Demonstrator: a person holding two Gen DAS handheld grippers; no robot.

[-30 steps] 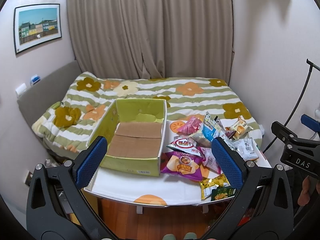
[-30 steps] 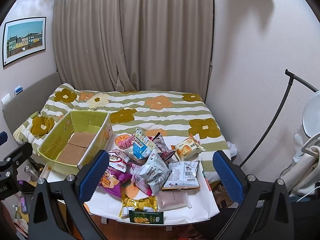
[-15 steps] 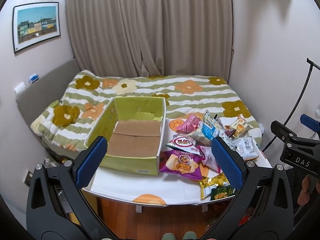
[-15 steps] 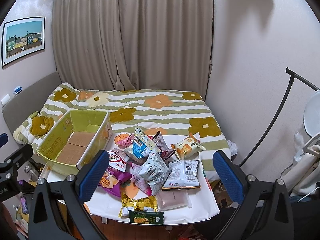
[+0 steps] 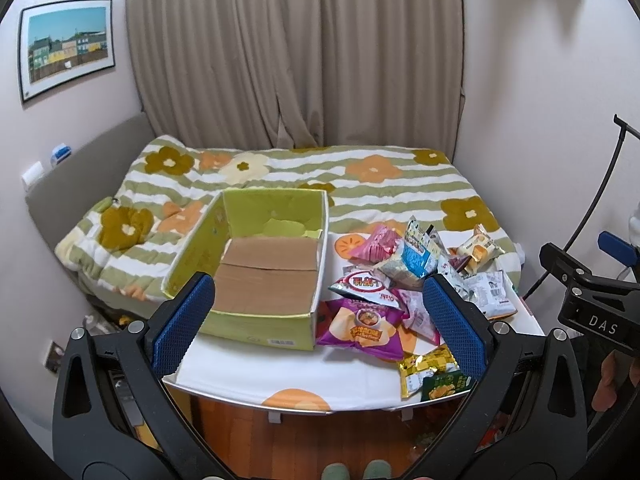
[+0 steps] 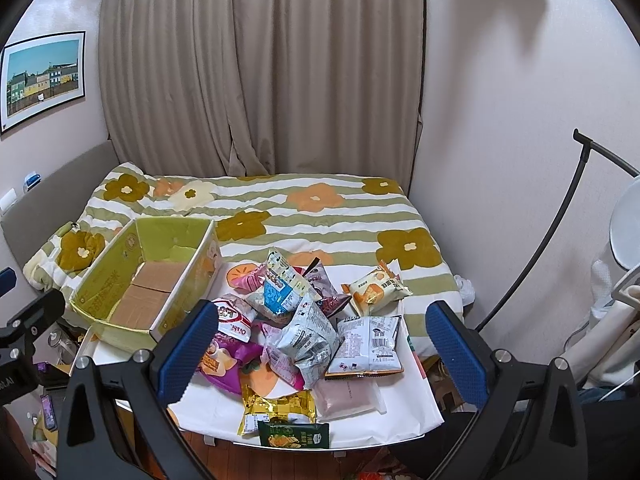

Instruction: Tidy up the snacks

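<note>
One green cardboard box. One pile of snack packets, about a dozen visible; exact count uncertain where they overlap. One framed picture. Two grippers.

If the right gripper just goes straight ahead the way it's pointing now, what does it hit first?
Probably the snack pile on the table: the open right gripper frames the grey-white crinkled bag between its fingers. Depth is hard to judge, so which packet comes first is uncertain.

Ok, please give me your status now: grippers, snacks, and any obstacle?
Left gripper open, empty. Right gripper open, empty. Snack pile on table beside green box; box holds no snacks. Nothing in the way.
</note>
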